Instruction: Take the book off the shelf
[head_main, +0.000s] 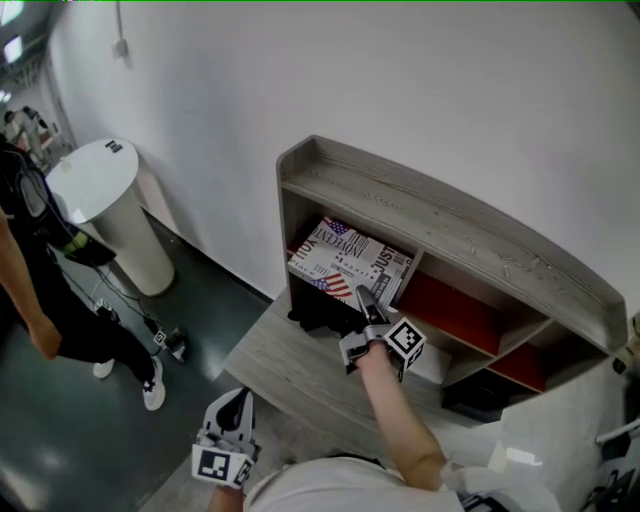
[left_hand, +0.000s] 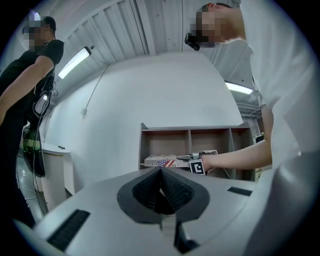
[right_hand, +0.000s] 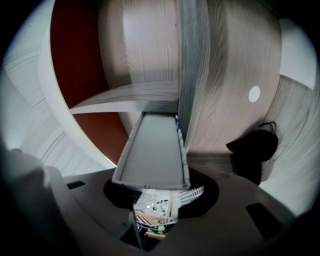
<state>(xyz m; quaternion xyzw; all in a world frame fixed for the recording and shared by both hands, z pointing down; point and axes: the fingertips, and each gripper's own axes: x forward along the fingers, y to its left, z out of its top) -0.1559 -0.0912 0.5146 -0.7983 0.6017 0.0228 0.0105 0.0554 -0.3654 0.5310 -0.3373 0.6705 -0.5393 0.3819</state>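
The book (head_main: 345, 262), its cover printed with a flag and newsprint, lies tilted in the left compartment of the grey wooden shelf (head_main: 440, 225). My right gripper (head_main: 365, 298) reaches into that compartment at the book's near edge. In the right gripper view the book's grey page edge (right_hand: 152, 150) runs out from between the jaws, and the right gripper (right_hand: 155, 187) is shut on it. My left gripper (head_main: 238, 398) hangs low at the front, away from the shelf. Its jaws (left_hand: 161, 172) meet with nothing between them. From there the book (left_hand: 162, 160) shows far off.
A grey ledge (head_main: 290, 365) juts out below the shelf, with a black item (head_main: 320, 315) under the book's compartment. The other compartments have red backs (head_main: 445, 305). A white round pedestal (head_main: 105, 205) and a standing person (head_main: 40, 290) are to the left.
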